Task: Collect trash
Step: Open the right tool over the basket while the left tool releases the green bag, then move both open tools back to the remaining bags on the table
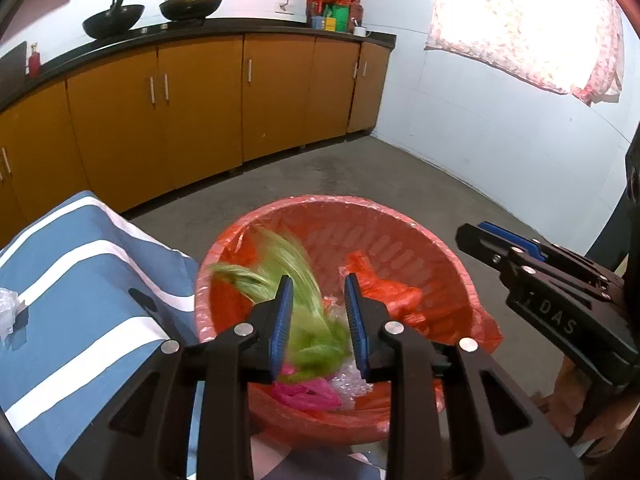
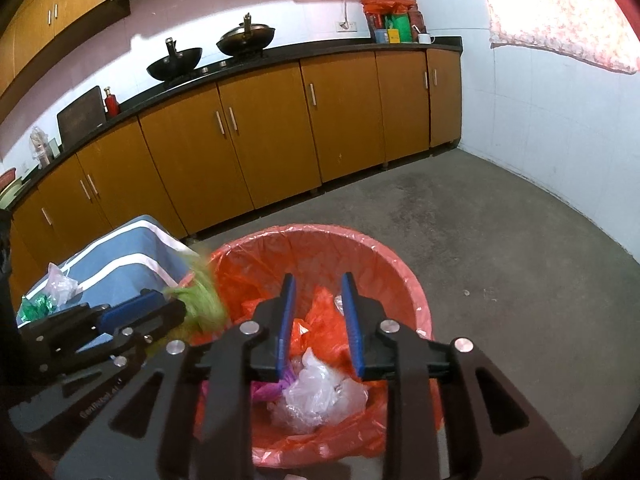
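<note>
You have two tools over one red bin (image 1: 400, 216): left tool (image 1: 318, 320) and right tool (image 2: 319, 320) narrowly parted, empty, one blurred green tuft (image 1: 280, 264) slanting lengthwise down into it.

Both wrist views steeply down (close) over shared red bin (image 1: 420, 236).

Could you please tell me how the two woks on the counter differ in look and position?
The left wok is plain black and looks empty; the right wok is browner and shinier, possibly lidded. The left wok sits nearer the red bottle; the right wok sits nearer the wall socket. Both have upright handles and rest on the black counter.
</note>
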The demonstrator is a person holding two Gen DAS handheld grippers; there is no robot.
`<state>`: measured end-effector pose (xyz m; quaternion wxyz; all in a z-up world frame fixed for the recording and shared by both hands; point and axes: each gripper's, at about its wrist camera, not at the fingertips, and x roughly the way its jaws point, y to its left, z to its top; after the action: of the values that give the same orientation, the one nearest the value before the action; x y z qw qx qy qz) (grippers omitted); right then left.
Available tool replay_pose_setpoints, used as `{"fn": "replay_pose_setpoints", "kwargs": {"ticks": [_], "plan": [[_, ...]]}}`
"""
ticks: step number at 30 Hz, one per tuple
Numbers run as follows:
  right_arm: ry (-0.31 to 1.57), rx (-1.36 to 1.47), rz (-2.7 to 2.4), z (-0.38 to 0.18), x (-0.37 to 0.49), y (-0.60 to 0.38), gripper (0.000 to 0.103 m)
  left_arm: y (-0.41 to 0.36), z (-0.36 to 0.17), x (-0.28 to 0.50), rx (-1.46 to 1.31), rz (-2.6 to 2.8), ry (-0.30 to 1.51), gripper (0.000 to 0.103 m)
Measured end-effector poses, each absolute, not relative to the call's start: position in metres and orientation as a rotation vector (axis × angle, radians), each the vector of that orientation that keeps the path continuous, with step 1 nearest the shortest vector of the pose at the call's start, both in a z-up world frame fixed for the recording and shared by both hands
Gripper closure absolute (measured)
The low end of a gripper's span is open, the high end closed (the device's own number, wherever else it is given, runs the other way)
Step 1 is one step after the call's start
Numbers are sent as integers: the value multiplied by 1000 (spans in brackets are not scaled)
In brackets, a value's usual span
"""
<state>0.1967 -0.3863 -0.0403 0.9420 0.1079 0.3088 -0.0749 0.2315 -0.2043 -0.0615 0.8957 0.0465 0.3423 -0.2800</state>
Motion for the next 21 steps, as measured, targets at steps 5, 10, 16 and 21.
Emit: {"fn": "replay_pose_setpoints", "kwargs": {"ticks": [5,10,16,21], "plan": [[630,205,-151,-38,197,-381,75,-193,-59,234,81,-554,708,75],[623,183,-137,-34,198,-369,72,-175,-58,236,66,-518,702,70],[620,147,-105,-30,201,-349,69,-146,-57,241,55,-450,700,70],[621,128,-77,-26,208,-333,67,-107,-54,246,36,-372,696,69]]}}
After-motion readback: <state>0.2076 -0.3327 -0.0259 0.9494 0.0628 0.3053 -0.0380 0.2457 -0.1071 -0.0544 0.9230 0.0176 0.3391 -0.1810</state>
